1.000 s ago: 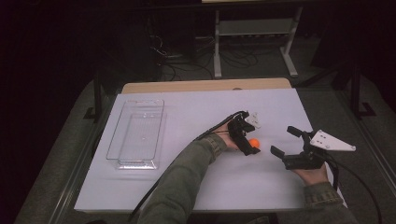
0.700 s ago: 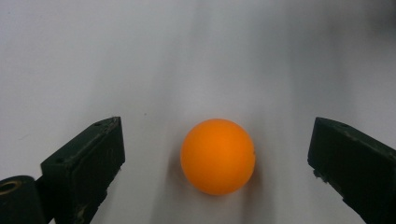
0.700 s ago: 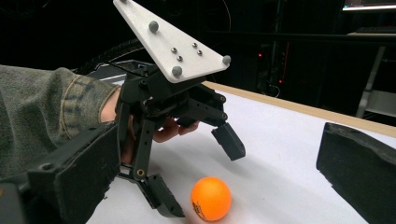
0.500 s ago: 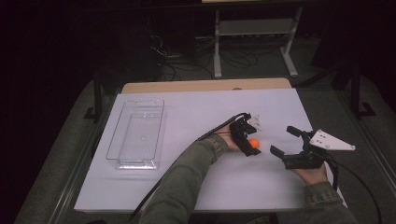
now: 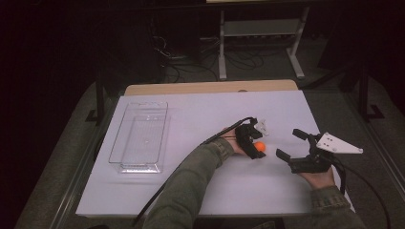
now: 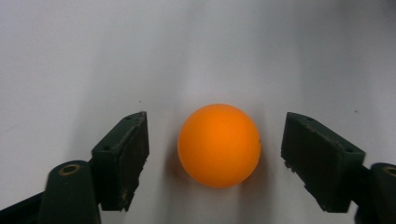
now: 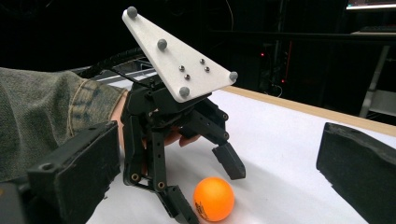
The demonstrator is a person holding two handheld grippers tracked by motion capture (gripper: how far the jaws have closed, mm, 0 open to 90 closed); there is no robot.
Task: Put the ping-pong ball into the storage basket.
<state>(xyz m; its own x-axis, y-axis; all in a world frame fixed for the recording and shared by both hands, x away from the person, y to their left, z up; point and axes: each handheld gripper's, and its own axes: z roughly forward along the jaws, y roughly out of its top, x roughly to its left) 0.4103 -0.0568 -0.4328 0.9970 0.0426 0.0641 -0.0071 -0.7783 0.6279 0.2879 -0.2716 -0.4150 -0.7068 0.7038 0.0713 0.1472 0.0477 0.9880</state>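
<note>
Small round orange ball (image 6: 219,145) sits on the white table (image 5: 200,119) between the spread black jaws of the left gripper (image 5: 255,144), touching neither, while the right gripper (image 5: 292,145) hovers nearby with jaws released, gripping nothing

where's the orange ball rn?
On the white table, right of centre in the high view, the orange ball sits between the left gripper's open jaws, untouched.

- High view: fixed overhead, looking forward and down, far enough to take in the whole surface (image 5: 200,114).
- Left tool view: close, aimed straight down at the orange ball (image 6: 218,145).
- Right tool view: low, facing 9 o'clock; it shares that ball (image 7: 213,199) and the left tool (image 7: 208,189).
</note>
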